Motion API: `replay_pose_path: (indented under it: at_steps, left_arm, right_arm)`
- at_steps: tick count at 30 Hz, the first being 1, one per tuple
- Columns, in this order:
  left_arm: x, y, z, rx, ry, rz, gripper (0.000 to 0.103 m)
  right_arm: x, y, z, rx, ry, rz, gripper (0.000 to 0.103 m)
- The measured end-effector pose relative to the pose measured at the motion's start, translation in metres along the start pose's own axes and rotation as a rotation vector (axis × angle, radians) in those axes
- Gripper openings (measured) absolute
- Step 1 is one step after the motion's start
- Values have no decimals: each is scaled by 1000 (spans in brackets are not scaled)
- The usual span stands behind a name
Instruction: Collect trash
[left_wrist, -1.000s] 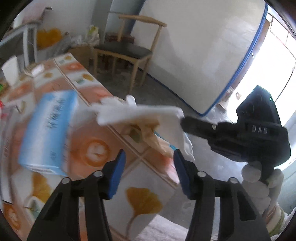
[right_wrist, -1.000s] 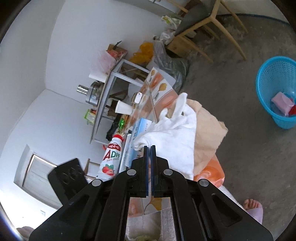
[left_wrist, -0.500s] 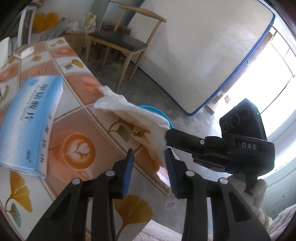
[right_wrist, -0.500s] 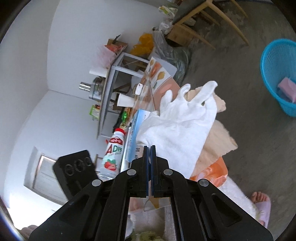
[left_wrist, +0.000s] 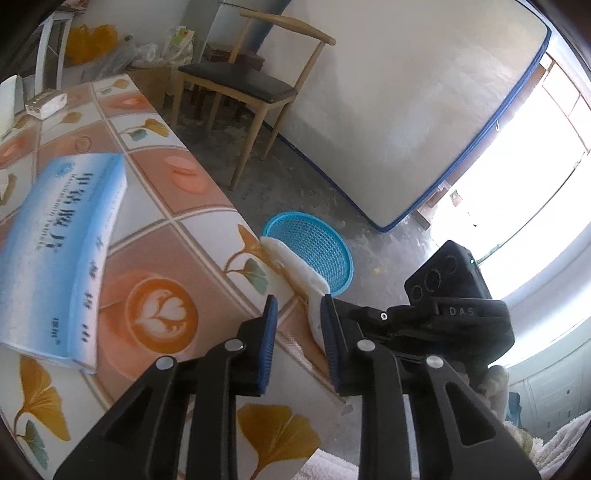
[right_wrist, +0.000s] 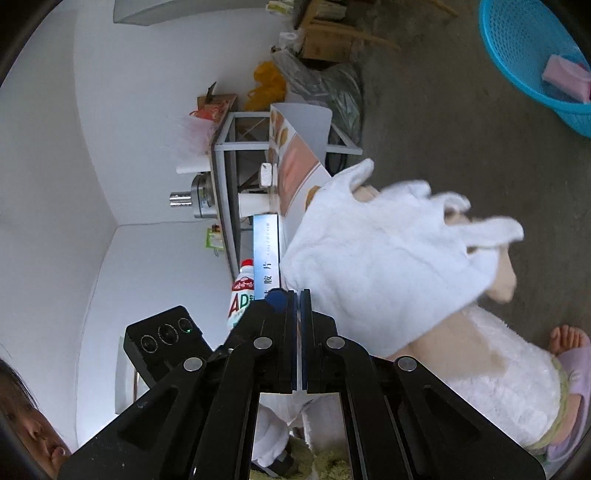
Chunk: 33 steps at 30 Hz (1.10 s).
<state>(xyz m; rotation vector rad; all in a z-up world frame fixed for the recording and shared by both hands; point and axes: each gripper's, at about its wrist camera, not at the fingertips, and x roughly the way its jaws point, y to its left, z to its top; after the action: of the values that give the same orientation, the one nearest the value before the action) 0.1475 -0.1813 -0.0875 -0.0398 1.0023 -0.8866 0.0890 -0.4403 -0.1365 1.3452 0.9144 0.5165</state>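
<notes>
Bare floor (left_wrist: 373, 258) around the blue basket (left_wrist: 314, 251) — chair (left_wrist: 251, 85), perhaps mattress (left_wrist: 406, 103), beyond.

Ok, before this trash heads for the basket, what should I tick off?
1. Right gripper shut on the white terry cloth: ok.
2. Left gripper clamped on the cloth: not ok; its jaws are closing with the cloth between them.
3. Beige crumpled paper under the cloth secured: cannot tell.
4. Blue plastic mesh basket on the floor has room: ok; only a pink packet shows inside.
5. Blue-and-white cardboard box clear of both grippers: ok.
</notes>
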Motion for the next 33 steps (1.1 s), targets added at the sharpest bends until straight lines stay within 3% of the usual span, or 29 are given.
replay_pose_path:
  at_steps: [9, 15, 25, 33]
  left_arm:
    - [-40, 5, -2, -23, -60, 8, 23]
    - [-60, 6, -10, -26, -78, 14, 23]
    - [-54, -8, -28, 12, -44, -38, 23]
    - [-59, -3, -35, 12, -66, -25, 28]
  right_arm:
    - [-8, 14, 5, -37, -32, 24, 0]
    - [-12, 49, 12, -113, -46, 59, 0]
    - [5, 107, 8, -250, 10, 120, 0]
    - [32, 139, 8, -312, 76, 150, 0]
